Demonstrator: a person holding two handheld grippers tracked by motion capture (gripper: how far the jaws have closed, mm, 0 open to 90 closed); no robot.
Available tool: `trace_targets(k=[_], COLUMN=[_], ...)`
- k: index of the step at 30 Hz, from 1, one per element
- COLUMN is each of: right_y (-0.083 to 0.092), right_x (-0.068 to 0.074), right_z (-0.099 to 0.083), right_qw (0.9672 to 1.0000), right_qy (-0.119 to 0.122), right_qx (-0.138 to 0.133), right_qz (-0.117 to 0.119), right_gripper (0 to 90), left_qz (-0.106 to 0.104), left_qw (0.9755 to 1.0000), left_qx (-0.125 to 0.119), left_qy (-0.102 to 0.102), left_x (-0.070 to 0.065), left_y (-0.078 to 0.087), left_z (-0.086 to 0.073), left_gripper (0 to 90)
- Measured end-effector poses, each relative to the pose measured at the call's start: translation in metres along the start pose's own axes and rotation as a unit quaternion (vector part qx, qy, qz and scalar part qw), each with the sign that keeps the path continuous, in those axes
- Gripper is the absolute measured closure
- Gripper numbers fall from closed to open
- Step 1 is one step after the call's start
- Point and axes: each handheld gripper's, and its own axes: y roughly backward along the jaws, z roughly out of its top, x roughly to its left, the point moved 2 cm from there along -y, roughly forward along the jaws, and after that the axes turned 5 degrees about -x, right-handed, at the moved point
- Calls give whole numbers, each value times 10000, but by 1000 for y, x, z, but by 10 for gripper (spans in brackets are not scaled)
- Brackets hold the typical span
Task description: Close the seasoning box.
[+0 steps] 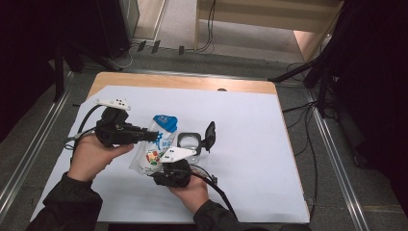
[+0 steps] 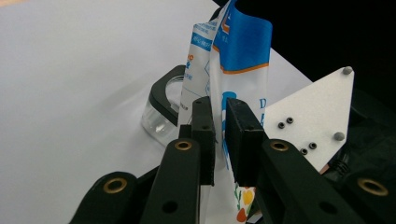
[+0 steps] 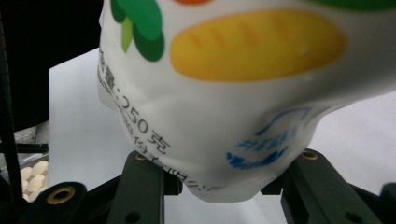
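Pouch of soft white plastic film with a blue top and printed fruit (image 1: 155, 144) sits at centre-left of the high view, held up off the white sheet (image 1: 250, 144) that covers the wooden table (image 1: 183, 82). The left gripper (image 1: 153, 136) comes in from the left and meets its upper part; the right gripper (image 1: 166, 168) takes it from below. Just to its right stands a small clear container with a black hinged lid thrown open (image 1: 190, 141). Grey floor, cables and dark stands ring the table.

In the left gripper view, the jaws are pressed close on the thin blue-and-white top edge (image 2: 233, 60) at mid-frame, and the container (image 2: 163, 112) lies behind at left.

In the right gripper view, the jaws stand partly apart, clamped against the bulging bottom (image 3: 224, 116) that spreads across the frame. Small pale tablets (image 3: 32, 175) show at lower left.

It looks light, limp and slick; grip the flat seam and support the base, since squeezing would likely spill the contents.
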Motion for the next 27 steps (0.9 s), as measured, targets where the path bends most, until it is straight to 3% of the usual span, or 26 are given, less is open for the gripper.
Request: trace_targets(k=[6, 11, 20, 27], right_y=[2, 3, 6, 6], right_x=[-2, 2, 0, -1], right_z=[-2, -5, -10, -13], right_qw=[10000, 9999, 9999, 9998], right_qy=[-15, 38, -74, -187], right_qx=[14, -38, -2, 66], right_qz=[-62, -99, -119, -88], right_gripper=[619, 553, 579, 559], left_qz=[109, 251, 39, 39], left_qw=[9999, 9994, 9996, 9993], left_qx=[77, 223, 271, 360], left_qy=[-73, -39, 16, -15], left_x=[-4, -3, -1, 0], left_y=[-8, -15, -30, -41], left_z=[2, 2, 4, 4], left_gripper=[893, 899, 883, 892])
